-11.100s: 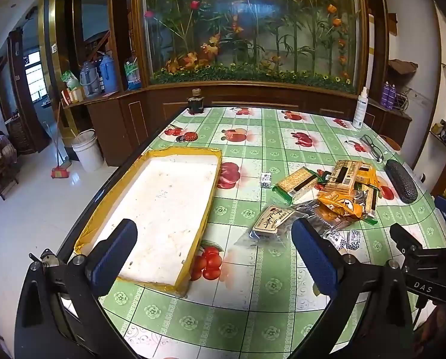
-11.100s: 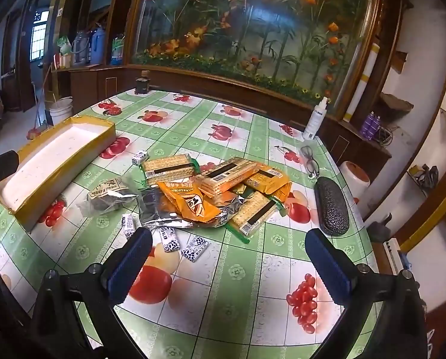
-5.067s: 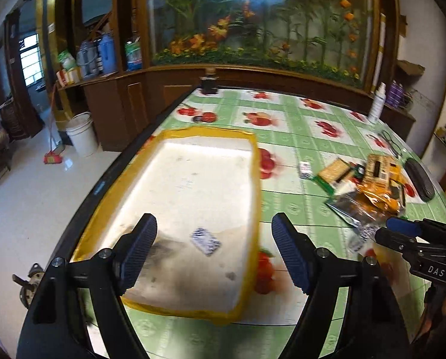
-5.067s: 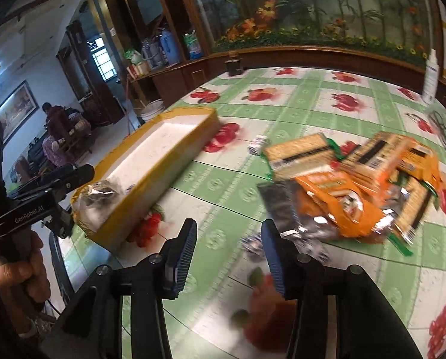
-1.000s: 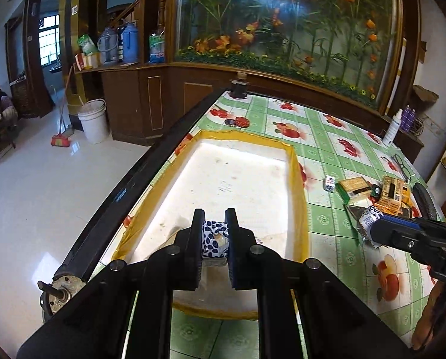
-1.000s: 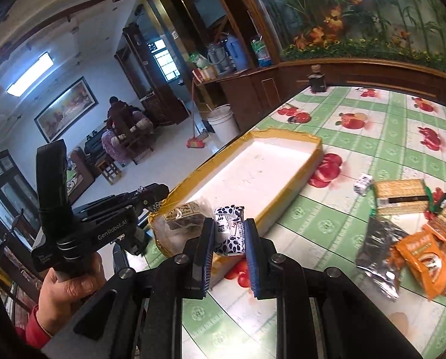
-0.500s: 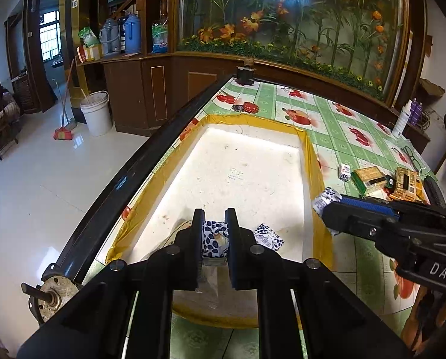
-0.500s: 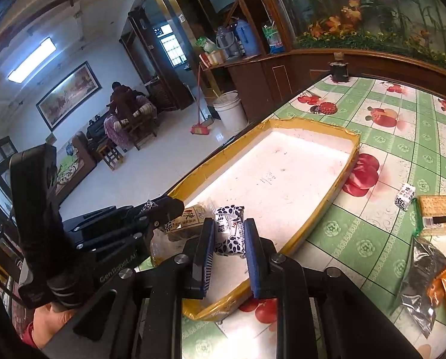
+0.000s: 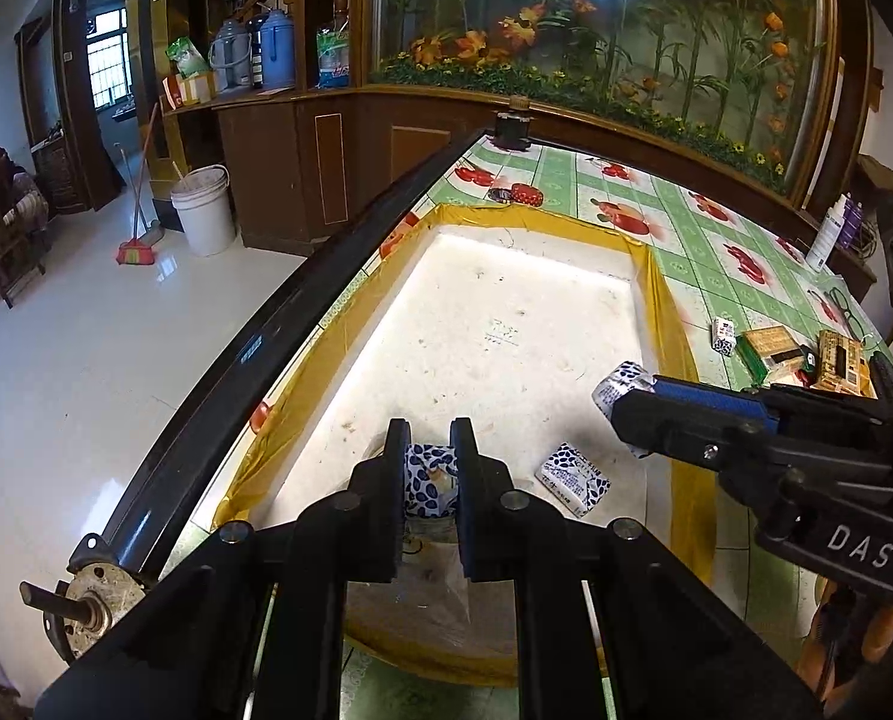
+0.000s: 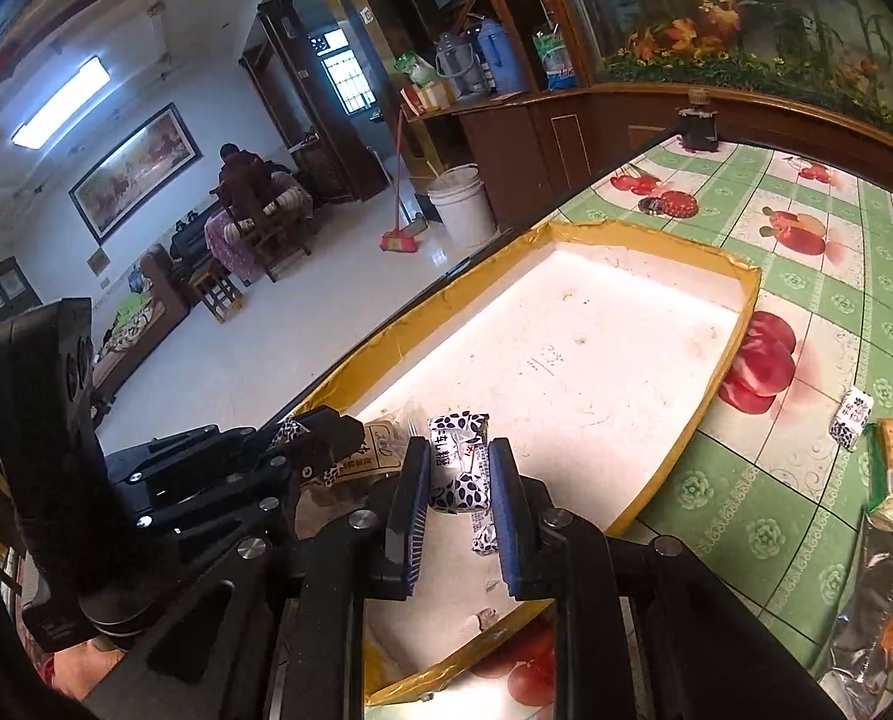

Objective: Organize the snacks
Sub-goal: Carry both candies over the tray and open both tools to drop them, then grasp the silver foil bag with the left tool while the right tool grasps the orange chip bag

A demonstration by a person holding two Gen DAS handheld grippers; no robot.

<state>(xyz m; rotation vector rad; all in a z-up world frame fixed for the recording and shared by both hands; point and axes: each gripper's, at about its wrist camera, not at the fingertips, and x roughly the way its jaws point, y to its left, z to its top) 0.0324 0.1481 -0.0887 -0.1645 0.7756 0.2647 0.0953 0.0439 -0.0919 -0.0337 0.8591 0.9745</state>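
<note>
Left wrist view: we see the left gripper (image 9: 428, 474) clamped on a small candy (image 9: 427, 477), white wrapper with dark blue spots, low over the near end of the yellow-rimmed tray (image 9: 665, 300). Just right of its fingers a second spotted candy (image 9: 573, 478) lies flat on the white tray floor. Further right the right gripper (image 9: 620, 393) reaches in over the tray's rim, a wrapped candy (image 9: 617, 381) at its tip. Beyond it, well apart on the green tablecloth (image 9: 704, 252), sit the remaining snack packs (image 9: 806, 354).

Right wrist view: only here do we see the right gripper (image 10: 459, 474) pinching its candy (image 10: 458, 462) from the sides, wrapper crumpled, printed with dark ovals. To its left the left gripper (image 10: 293, 435) hangs beside a clear bag (image 10: 374, 450) with a brown label, lying in the tray; this bag is mostly hidden in the other view.
</note>
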